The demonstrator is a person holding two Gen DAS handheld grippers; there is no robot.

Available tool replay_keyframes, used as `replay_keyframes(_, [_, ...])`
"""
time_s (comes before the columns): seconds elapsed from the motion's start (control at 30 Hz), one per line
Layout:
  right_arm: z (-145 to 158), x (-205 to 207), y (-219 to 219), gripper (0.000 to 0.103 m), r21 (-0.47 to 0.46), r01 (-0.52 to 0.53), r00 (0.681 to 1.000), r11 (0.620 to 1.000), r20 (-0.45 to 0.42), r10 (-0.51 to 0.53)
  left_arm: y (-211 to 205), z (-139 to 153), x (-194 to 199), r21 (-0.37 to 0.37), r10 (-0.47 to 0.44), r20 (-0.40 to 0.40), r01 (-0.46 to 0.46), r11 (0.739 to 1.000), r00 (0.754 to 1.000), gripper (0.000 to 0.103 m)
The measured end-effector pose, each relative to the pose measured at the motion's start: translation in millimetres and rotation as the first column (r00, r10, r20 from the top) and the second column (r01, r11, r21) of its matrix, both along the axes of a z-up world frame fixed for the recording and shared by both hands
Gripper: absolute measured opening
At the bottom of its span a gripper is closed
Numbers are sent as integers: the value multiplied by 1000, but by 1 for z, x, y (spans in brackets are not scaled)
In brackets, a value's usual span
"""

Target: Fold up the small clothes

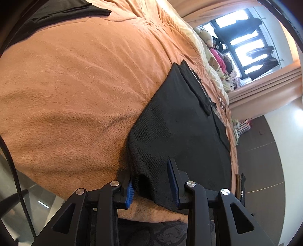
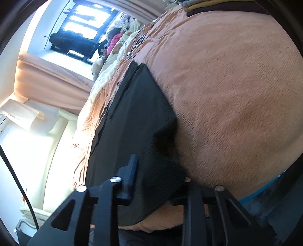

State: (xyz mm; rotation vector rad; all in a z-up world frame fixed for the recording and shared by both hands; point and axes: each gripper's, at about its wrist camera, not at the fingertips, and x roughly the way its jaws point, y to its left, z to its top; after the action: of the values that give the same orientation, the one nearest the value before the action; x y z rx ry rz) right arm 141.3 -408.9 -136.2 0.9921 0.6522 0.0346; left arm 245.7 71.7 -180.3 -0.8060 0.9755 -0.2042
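A black mesh garment lies flat on the orange blanket, reaching the near bed edge. My left gripper is open, its blue-padded fingers straddling the garment's near left corner, which hangs over the edge. In the right wrist view the same garment shows. My right gripper is open around its near right corner; the left finger rests on top and the right finger is hidden under the fabric.
Another black garment lies at the blanket's far left. Stuffed toys and pillows sit at the head of the bed by the window. Dark floor lies beside the bed. A cream chair stands beside the bed.
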Motion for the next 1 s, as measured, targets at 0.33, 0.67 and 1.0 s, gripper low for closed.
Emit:
replay_keyframes(0.33, [24,-16,2,1,-34,26,999,999,30,-25,11,-6,-1,57,79,-35,-77,995,996,4])
replay_keyframes(0.67, [87,-38,26,0,-122,5,990,992,142,12,13,48,-13,110,65,91,-75,991,994,3])
replay_keyframes(1.0, [115,-91,40,0,-164,-35,974,986,214,70,34,106,-47,82,74,206,-93,992,976,3])
